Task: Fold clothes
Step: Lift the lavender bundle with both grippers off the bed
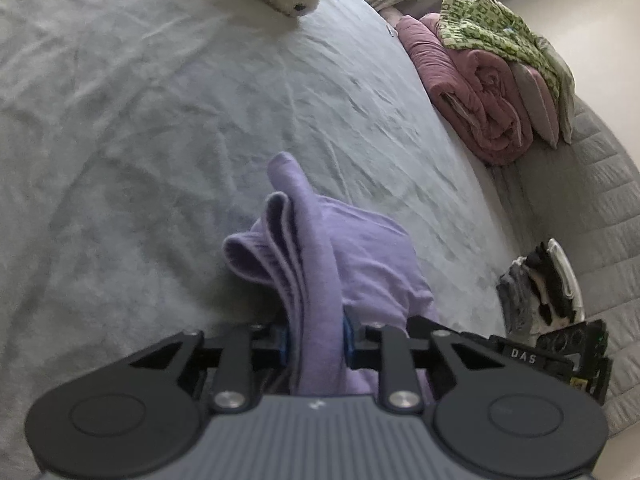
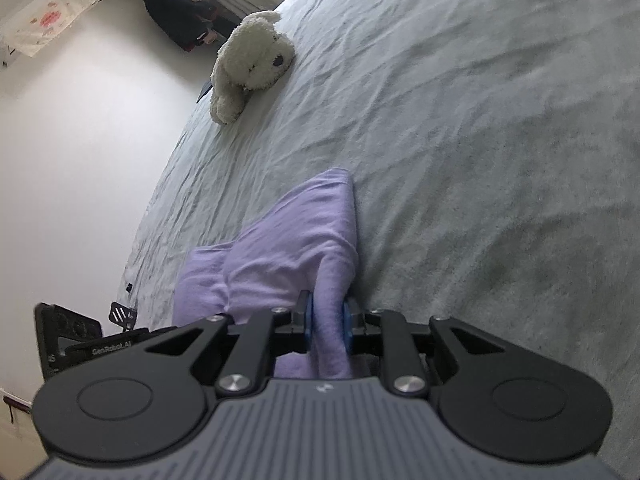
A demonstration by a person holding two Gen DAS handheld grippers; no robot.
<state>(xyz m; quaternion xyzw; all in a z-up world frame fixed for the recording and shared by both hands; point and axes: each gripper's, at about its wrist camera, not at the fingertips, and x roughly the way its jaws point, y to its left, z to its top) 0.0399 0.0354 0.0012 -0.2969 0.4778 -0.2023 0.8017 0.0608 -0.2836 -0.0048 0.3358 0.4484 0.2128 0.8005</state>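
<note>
Clearly both grippers have a bite on the same lilac garment, and it hangs bunched between them above the grey bedsheet. The left gripper has its blue pads closed narrow on a thick gather of cloth with a ribbed, banded edge fanning out just beyond the jaws. The right gripper pinches a thinner fold of the same fabric in the same way, pads pressed on the cloth.

To do this step well, my judgement is that the two grips should be drawn apart level until the edge between them runs taut, then lowered together so the garment lands flat on the sheet rather than in a heap. Gripping several layers at once, as the left seems to, risks a lumpy fold; a single hem would lay cleaner.

The garment is soft lilac knit, matte, with doubled ribbing at one edge and loose, drooping folds. Nothing of its whole outline shows, so which part is collar or hem I cannot tell.

Far across the sheet from the garment lies a white plush dog. Beyond the sheet's edge, well apart from the garment, sits a rolled pink quilt with green-patterned cloth on top.
</note>
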